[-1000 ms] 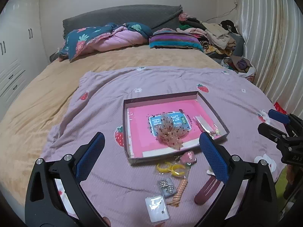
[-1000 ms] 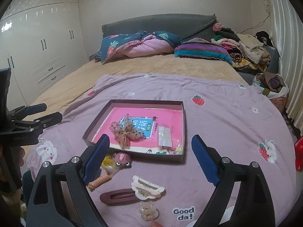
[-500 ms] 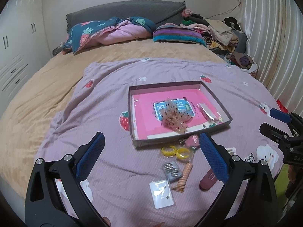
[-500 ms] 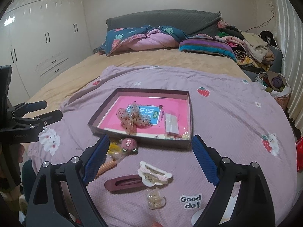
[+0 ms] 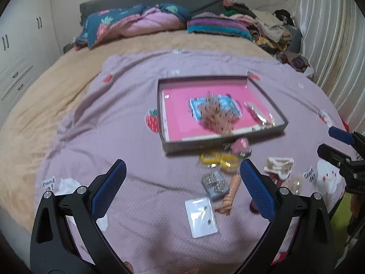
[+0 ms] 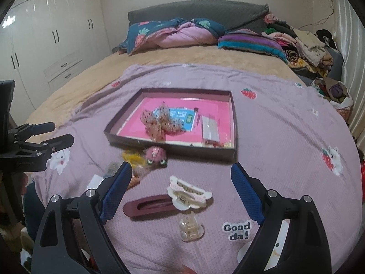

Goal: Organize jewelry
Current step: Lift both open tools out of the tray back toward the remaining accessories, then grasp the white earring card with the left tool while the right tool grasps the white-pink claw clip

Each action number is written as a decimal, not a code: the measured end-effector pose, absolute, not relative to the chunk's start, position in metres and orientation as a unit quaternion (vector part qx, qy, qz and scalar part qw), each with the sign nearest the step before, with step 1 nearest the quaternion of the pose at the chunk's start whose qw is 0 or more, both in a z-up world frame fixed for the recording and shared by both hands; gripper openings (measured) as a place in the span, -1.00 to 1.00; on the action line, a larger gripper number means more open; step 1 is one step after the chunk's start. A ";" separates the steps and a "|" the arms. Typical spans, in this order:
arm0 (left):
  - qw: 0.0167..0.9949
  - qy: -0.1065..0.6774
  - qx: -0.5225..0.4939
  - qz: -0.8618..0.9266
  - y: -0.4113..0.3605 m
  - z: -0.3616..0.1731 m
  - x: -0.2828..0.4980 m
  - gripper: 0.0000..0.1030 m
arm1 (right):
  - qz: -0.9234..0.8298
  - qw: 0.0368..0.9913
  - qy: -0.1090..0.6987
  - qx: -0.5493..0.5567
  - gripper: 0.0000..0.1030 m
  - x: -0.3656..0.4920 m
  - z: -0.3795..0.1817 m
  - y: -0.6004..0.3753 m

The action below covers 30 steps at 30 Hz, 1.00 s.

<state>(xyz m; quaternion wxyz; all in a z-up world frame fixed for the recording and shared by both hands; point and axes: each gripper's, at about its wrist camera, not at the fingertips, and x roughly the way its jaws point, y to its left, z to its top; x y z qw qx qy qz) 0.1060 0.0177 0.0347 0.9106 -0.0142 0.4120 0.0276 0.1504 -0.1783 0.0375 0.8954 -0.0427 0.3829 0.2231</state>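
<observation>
While both jaws gape wide and empty, hair clips [image 6: 189, 193] lie beside the tray [image 6: 232, 114].

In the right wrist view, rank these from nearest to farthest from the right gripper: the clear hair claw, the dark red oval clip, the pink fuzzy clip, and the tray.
Nearest first from the right gripper, whose jaws stand open:
1. Clear hair claw, low between the fingers.
2. Dark red oval clip, just beyond it, toward the left finger.
3. Pink fuzzy clip, farther up, left of centre.
4. Tray, behind the fuzzy clip.

Blanket [image 6: 285, 137] matt waffle-textured cloth; maroon hair clip [image 6: 148, 207] smooth plastic; bow [image 6: 159, 123] sheer mesh.
</observation>
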 end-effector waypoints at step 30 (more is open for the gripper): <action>0.852 0.523 -0.018 -0.009 0.000 -0.070 0.087 -0.38 | 0.220 0.829 0.514 -0.014 0.50 0.202 -0.073 -0.172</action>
